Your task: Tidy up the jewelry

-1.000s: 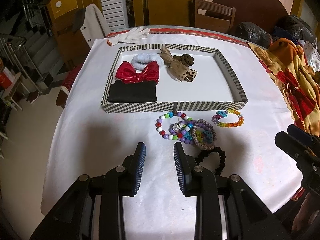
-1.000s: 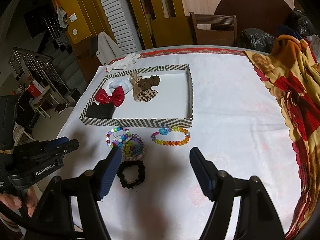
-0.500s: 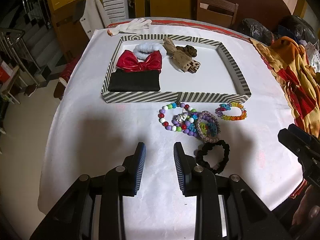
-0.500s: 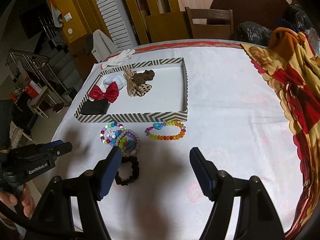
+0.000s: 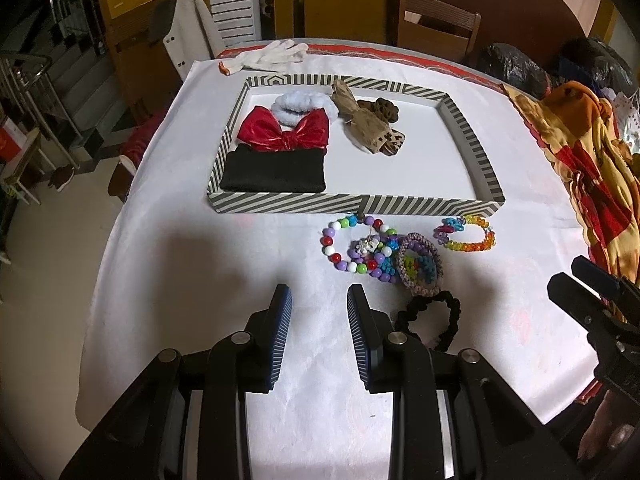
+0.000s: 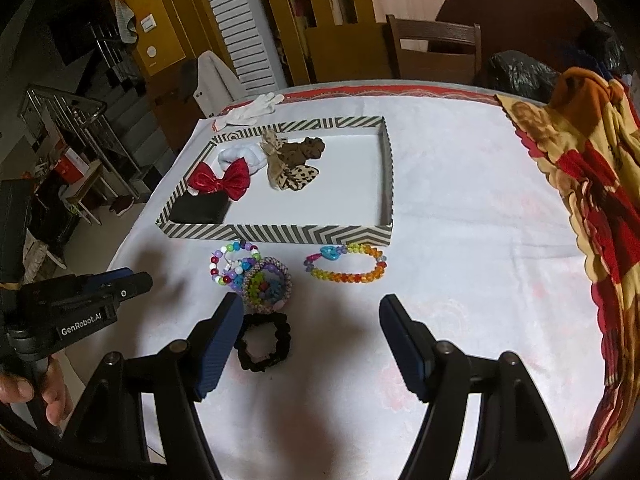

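Striped tray [image 5: 352, 203] already holds a red bow [image 5: 285, 132], a black pouch [image 5: 272, 170], a white scrunchie [image 5: 294, 105] and brown bows [image 5: 370, 128], all toward its 9 o'clock side. I judge about half remains: 3 bracelets [image 6: 250, 276] and a black scrunchie [image 6: 262, 344] lie outside, at the tray's 6 o'clock. My left gripper [image 5: 319, 330] is slightly parted, my right gripper [image 6: 311, 340] spread wide; both are empty.

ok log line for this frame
left gripper open, empty | right gripper open, empty | black scrunchie, bracelets outside striped tray
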